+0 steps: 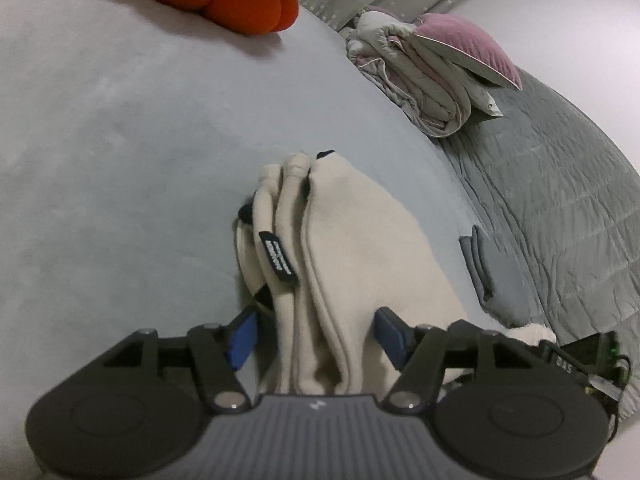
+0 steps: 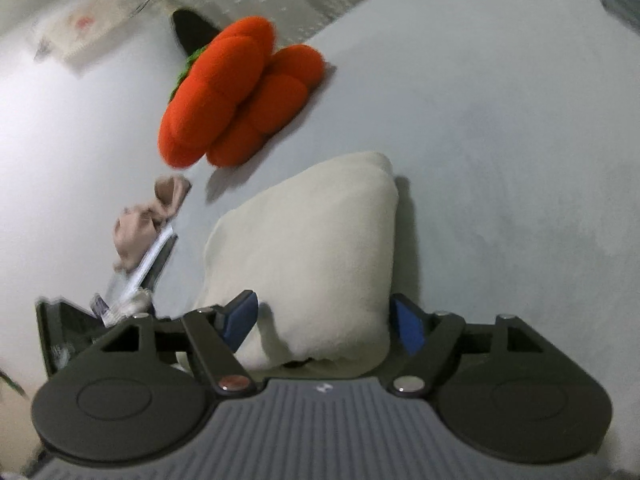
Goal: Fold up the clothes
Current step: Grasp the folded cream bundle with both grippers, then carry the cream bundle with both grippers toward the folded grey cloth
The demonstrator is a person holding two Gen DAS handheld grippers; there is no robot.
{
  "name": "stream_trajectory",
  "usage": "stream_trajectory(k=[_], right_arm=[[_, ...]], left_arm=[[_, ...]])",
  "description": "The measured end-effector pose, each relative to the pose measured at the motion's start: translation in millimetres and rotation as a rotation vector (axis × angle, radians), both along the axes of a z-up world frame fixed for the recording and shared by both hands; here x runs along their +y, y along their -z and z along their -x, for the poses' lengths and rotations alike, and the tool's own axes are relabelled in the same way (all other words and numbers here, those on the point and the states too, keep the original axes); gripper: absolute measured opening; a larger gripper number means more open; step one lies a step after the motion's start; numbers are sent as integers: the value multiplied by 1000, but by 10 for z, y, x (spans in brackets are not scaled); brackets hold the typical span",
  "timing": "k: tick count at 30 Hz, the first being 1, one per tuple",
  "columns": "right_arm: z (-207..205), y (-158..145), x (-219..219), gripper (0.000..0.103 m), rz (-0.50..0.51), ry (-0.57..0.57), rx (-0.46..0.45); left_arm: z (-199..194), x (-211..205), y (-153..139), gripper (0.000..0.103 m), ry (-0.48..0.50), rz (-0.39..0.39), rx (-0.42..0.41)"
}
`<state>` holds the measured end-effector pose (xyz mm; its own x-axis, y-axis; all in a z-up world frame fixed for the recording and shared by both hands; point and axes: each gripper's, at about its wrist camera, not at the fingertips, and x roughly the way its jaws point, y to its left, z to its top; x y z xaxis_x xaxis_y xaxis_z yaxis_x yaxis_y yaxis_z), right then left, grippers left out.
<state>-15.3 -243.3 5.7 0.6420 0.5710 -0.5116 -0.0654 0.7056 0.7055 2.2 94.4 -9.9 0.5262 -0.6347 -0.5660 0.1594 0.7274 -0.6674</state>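
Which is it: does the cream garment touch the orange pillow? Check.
Apart. The right wrist view shows bare sheet between the garment and the pillow.

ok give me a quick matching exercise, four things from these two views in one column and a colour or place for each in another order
Things:
1. folded garment
2. plush cushion
3. pillow
4. quilted blanket

Colour or place:
A. orange
B. purple, on a pile of bedding
C. cream, between the left tool's fingers
D. grey, along the right edge of the left wrist view

Pairs: 1-C, 2-A, 3-B, 4-D
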Motion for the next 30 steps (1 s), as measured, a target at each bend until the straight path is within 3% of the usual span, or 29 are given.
stream_trajectory(k=[3,6,7,15,22,30], right_arm=[[-13,78,-66,76,-87,42,36],[-8,66,-51,76,-100,47,29],[-4,63,-29,71,-94,44,25],[65,-58,179,56,78,19,-54],[116,-176,297,54,214,-13,-146],[126,-258,349,54,332,-8,-216]], left_arm=[[-22,-8,37,67,-6,21,12],[-46,-18,67,66,-12,41,17],[-52,-29,67,65,-12,42,14],[-66,-106,10,44,-2,23,-10],[-41,-146,-117,40,4,-19,-70],[-15,-413,-265,39,7,-133,-130]])
